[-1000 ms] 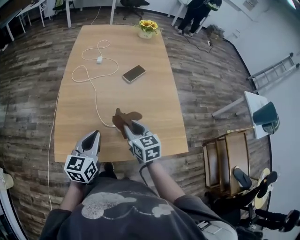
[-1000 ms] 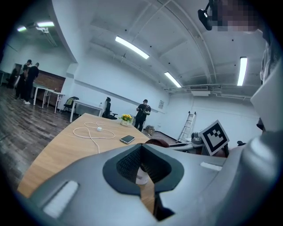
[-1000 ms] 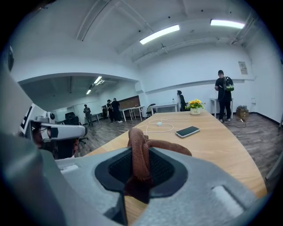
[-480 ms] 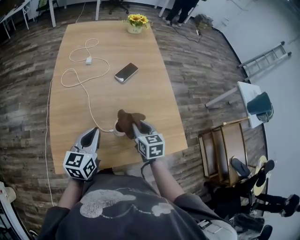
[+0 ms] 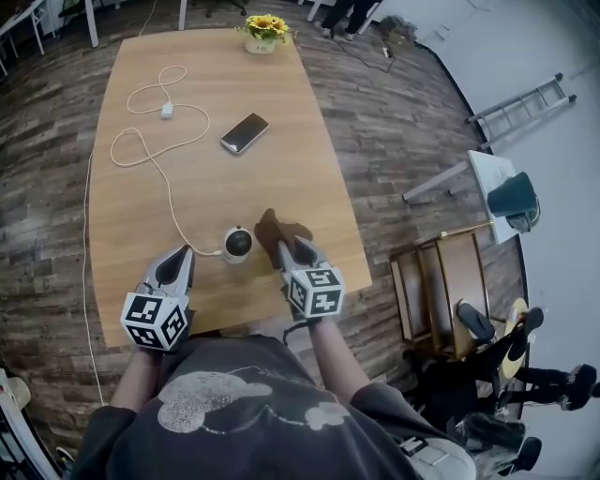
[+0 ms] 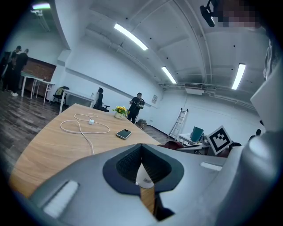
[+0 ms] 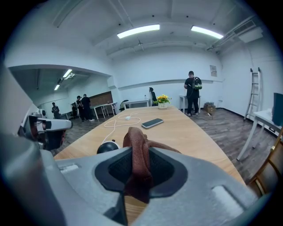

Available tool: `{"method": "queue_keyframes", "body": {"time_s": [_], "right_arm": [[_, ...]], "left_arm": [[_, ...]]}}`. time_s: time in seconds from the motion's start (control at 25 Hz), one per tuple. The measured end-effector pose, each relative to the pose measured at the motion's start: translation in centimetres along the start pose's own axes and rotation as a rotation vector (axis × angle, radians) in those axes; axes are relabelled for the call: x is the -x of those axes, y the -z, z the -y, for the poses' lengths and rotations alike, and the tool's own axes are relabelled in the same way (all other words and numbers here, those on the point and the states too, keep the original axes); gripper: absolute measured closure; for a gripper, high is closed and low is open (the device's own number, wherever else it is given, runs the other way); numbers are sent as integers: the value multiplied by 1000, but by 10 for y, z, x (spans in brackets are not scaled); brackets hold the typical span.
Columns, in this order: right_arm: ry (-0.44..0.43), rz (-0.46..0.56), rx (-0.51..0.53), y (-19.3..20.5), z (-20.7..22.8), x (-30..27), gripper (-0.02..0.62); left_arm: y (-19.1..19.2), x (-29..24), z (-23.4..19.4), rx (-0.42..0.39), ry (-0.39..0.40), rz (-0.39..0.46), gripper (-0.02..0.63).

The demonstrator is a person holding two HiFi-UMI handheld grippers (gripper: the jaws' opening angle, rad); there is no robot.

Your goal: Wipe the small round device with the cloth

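Note:
The small round device (image 5: 236,244), a white base with a dark dome, sits near the table's front edge with a white cable plugged into its left side. My right gripper (image 5: 287,247) is shut on a brown cloth (image 5: 280,228), which hangs just right of the device and clear of it. The right gripper view has the cloth (image 7: 138,152) bunched between the jaws and the device (image 7: 108,147) to its left. My left gripper (image 5: 178,261) is shut and holds nothing, just left of the device. Its closed tips (image 6: 141,149) point across the table.
The wooden table (image 5: 281,169) carries a looped white cable (image 5: 150,141) with a charger (image 5: 166,111), a phone (image 5: 244,133) and a pot of yellow flowers (image 5: 262,28) at the far end. A wooden chair (image 5: 450,314) stands right of the table; people stand beyond it.
The cloth lay over the device before. My right gripper has carried it off to the right, and the device is now uncovered. The left gripper stays beside it.

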State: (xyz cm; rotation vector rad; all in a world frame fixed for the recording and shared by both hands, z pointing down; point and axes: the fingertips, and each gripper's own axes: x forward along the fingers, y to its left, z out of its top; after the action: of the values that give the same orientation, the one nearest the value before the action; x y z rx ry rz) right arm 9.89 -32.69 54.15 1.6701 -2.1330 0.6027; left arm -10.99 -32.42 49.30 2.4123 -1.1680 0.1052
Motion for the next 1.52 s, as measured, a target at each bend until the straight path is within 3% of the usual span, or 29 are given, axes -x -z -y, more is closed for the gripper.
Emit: {"method": "queue_keyframes", "body": {"time_s": [0.24,0.4,0.56,0.8,1.08,1.24,1.36,1.52], "right_arm": [[-182,111,68,-30,-48,19,522],[-324,71,125,-15,-87,13,520],[-346,-27,190,19,-93,-6,520],[-396,-162,213,61,-77,-24,520],[-394,-311,198,97,-57,-40,520],[-425,-326,193,100,-57,-42,520],[-497,-329,203,91,-62,-28,520],[-590,-201,184,53,-52,6,520]], "left_arm": [[6,6,1,2,-2,-15,588],[15,5,-1,16,-3,-40,588],[25,1,5,17,-8,-63,588],[31,-8,16,17,-65,-77,588],[27,-10,33,20,-141,-57,588],[29,-9,33,42,-181,-43,588],[29,-10,35,49,-195,-33,588],[20,-10,36,36,-201,-3,588]]}}
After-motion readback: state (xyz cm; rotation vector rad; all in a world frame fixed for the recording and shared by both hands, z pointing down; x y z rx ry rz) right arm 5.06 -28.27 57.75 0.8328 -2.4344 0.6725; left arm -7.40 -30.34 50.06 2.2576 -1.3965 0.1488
